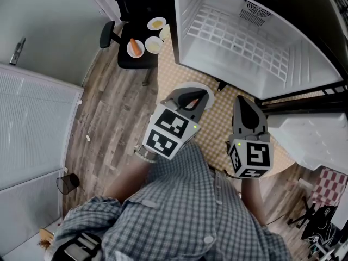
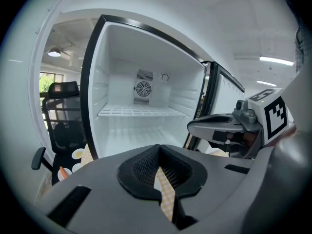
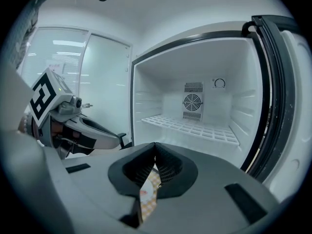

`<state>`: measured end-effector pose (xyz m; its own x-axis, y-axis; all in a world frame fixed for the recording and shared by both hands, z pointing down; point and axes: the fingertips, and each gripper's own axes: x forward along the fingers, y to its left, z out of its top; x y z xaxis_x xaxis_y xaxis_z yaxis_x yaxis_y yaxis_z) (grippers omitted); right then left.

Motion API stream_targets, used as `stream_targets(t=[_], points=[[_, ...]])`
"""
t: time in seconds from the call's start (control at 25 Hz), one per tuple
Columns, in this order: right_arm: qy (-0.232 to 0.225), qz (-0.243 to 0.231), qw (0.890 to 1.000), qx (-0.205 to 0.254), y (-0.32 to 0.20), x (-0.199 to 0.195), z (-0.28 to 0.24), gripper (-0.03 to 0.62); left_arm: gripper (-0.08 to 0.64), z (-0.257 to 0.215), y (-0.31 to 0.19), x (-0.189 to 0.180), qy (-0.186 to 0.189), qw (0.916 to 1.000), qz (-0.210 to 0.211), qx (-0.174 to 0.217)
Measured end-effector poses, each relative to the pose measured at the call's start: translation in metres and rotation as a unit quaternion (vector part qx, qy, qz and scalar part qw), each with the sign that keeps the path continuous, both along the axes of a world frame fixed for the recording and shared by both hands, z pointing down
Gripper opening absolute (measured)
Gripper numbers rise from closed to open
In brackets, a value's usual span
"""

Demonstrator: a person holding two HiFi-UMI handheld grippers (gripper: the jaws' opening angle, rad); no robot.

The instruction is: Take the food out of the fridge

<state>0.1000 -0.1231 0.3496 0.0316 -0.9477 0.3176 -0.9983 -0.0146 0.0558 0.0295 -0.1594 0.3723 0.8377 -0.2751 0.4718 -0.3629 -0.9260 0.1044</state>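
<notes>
The fridge (image 1: 234, 37) stands open in front of me; its white wire shelf (image 2: 139, 112) and the floor under it hold nothing. The food sits outside on a black chair (image 1: 136, 58): a carrot on a plate (image 1: 135, 48) and two more plates (image 1: 157, 23) with pale food. My left gripper (image 1: 197, 95) and right gripper (image 1: 243, 103) hover side by side before the open fridge, both pointing at it. Each has its jaws shut with nothing between them. The left gripper view shows the right gripper (image 2: 214, 126) beside it. The right gripper view shows the left gripper (image 3: 92, 130).
A checkered mat (image 1: 217, 124) lies on the wooden floor under the grippers. The fridge door (image 1: 310, 135) swings open at the right. A white ribbed panel (image 1: 32, 124) stands at the left, with a small wire bin (image 1: 68, 184) near it.
</notes>
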Motion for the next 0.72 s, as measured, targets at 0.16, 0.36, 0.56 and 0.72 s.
stream_targets(t=[0.16, 0.36, 0.56, 0.72], points=[[-0.008, 0.001, 1.0, 0.0, 0.0004, 0.002, 0.0005, 0.009, 0.006, 0.0, -0.0016, -0.0007, 0.001, 1.0, -0.003, -0.003], [-0.02, 0.005, 1.0, 0.003, 0.0009, 0.0044, -0.001, 0.009, 0.006, -0.0015, -0.0027, -0.0002, 0.002, 1.0, -0.004, -0.003], [-0.017, 0.006, 1.0, 0.002, 0.0014, 0.0058, -0.0007, 0.009, 0.006, -0.0006, -0.0032, 0.0004, 0.006, 0.9999, -0.004, -0.009], [-0.01, 0.006, 1.0, 0.001, 0.0015, 0.006, 0.0007, 0.009, 0.006, -0.001, -0.0047, -0.0003, 0.008, 0.9999, -0.006, -0.01]])
